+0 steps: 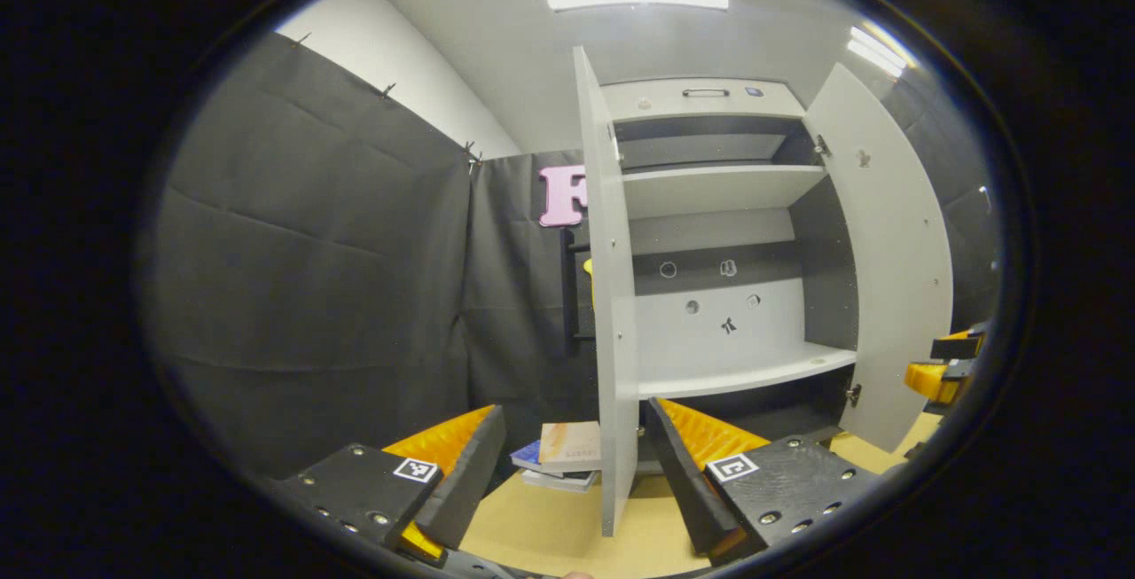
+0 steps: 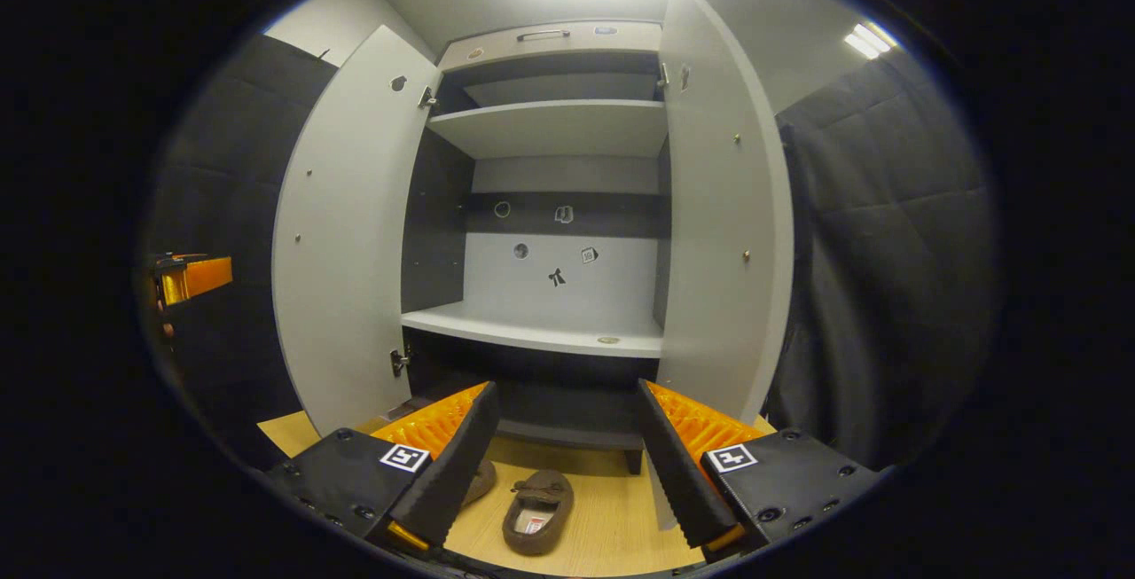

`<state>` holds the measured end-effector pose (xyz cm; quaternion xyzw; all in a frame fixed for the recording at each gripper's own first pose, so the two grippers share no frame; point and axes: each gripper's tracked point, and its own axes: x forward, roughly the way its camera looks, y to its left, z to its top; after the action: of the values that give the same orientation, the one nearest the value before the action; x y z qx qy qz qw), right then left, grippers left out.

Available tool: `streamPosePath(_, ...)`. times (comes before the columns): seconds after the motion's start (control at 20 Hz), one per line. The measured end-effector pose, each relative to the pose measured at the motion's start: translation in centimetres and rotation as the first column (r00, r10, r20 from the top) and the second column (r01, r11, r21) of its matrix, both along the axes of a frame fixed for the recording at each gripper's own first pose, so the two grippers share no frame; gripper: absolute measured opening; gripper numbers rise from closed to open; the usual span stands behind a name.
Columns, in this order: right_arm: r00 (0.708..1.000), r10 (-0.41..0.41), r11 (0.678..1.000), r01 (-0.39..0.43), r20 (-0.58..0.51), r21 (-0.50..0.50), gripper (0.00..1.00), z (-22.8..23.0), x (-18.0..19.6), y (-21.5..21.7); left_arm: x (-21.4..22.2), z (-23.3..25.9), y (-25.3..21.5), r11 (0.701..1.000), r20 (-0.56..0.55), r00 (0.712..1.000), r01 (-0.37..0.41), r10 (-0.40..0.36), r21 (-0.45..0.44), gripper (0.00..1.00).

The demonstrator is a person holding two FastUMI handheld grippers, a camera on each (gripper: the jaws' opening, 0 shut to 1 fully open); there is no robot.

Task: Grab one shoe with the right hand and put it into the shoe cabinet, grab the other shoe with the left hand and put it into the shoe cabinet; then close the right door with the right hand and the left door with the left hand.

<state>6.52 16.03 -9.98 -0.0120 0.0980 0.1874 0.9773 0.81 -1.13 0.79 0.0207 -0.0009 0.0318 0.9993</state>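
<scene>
Right gripper view is showing the right tongs (image 2: 563, 459) gaping wide above one shoe (image 2: 537, 512); the second shoe (image 2: 481, 480) is hiding, so grabbing could nudge both. Left tongs (image 1: 572, 473) are gaping wide too.

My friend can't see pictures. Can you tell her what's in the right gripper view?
A tall shoe cabinet stands with both doors wide open and its shelves bare. In front of it, the open tongs hover over a brown shoe lying on the wooden floor, with a second shoe peeking out beside it.
</scene>
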Motion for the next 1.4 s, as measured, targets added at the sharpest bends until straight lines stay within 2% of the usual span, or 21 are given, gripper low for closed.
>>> streamPosePath(0.3, 0.988, 0.056, 0.998, -0.058, -0.143, -0.013, 0.98, -6.4, 2.0, 2.4, 0.7, 0.1, -0.2, 0.998, -0.008, 0.999, -0.053, 0.053, 0.016, 0.93)
streamPosePath(0.55, 0.954, 0.083, 0.995, -0.095, -0.288, -0.027, 0.97, -12.7, 3.0, 3.9, 1.2, 0.2, -0.4, 0.996, -0.022, 0.996, -0.082, 0.083, 0.039, 0.96)
streamPosePath(0.85, 0.896, 0.126, 0.984, -0.168, -0.426, -0.063, 0.97, -19.2, 2.5, 5.7, 1.5, -0.1, -0.9, 0.994, -0.039, 0.994, -0.097, 0.099, 0.053, 0.98)
streamPosePath(1.15, 0.827, 0.143, 0.975, -0.211, -0.543, -0.064, 0.98, -24.6, 1.8, 7.6, 1.7, -0.4, -1.5, 0.992, -0.062, 0.992, -0.105, 0.109, 0.069, 0.88)
streamPosePath(1.2, 0.815, 0.144, 0.975, -0.214, -0.561, -0.061, 0.98, -25.4, 1.7, 7.8, 1.7, -0.5, -1.6, 0.992, -0.066, 0.992, -0.104, 0.108, 0.069, 0.98)
streamPosePath(1.25, 0.800, 0.139, 0.975, -0.214, -0.584, -0.060, 0.97, -26.1, 1.4, 7.8, 1.5, -0.5, -1.7, 0.992, -0.069, 0.992, -0.105, 0.110, 0.072, 0.93)
streamPosePath(1.4, 0.746, 0.139, 0.976, -0.214, -0.651, -0.038, 0.88, -28.5, 0.7, 8.1, 1.0, -0.8, -2.3, 0.990, -0.076, 0.990, -0.109, 0.115, 0.085, 0.98)
